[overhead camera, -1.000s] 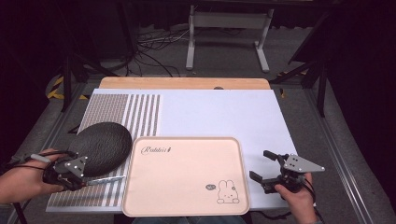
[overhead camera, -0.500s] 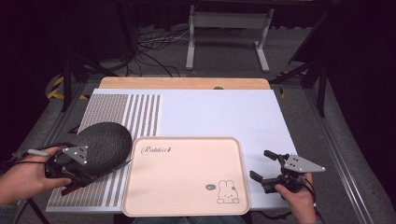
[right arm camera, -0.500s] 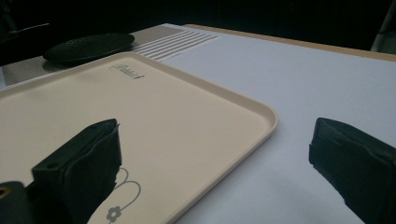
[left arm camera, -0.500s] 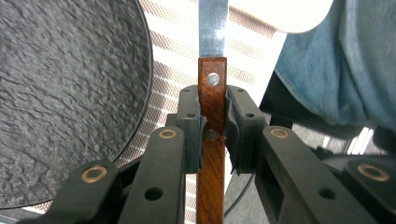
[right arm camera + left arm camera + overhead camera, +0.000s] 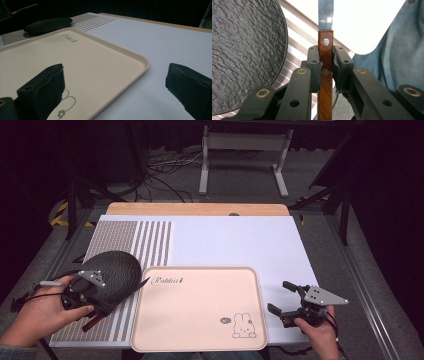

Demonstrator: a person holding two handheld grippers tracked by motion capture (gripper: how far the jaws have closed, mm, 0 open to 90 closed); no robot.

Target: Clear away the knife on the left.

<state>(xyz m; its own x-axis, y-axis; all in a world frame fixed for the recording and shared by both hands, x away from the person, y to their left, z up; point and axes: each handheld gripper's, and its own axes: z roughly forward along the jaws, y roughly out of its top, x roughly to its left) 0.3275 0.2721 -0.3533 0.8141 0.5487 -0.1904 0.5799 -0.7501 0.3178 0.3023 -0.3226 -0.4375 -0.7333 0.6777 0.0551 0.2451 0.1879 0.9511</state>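
Observation:
My left gripper (image 5: 100,309) is shut on the brown wooden handle (image 5: 325,62) of a knife (image 5: 125,295), held above the striped mat. Its steel blade (image 5: 325,15) points away toward the pink tray (image 5: 200,320), past the rim of the round black slate plate (image 5: 117,267). In the left gripper view both pads clamp the handle between its rivets. My right gripper (image 5: 284,299) rests on the white table cover just right of the tray, jaws open with nothing between them. In the right gripper view the tray's corner (image 5: 140,62) lies ahead of the open gripper (image 5: 115,85).
A brown-and-white striped mat (image 5: 135,237) covers the table's left part under the plate. The tray has a rabbit drawing (image 5: 242,325) near its right front corner. White cover (image 5: 235,240) lies bare behind the tray. Metal stand legs (image 5: 240,150) and cables sit on the floor beyond.
My left gripper has lifted the knife off the mat and carried it a little right, and the blade tip has swung up toward the tray's far left corner. The right gripper has stayed still.

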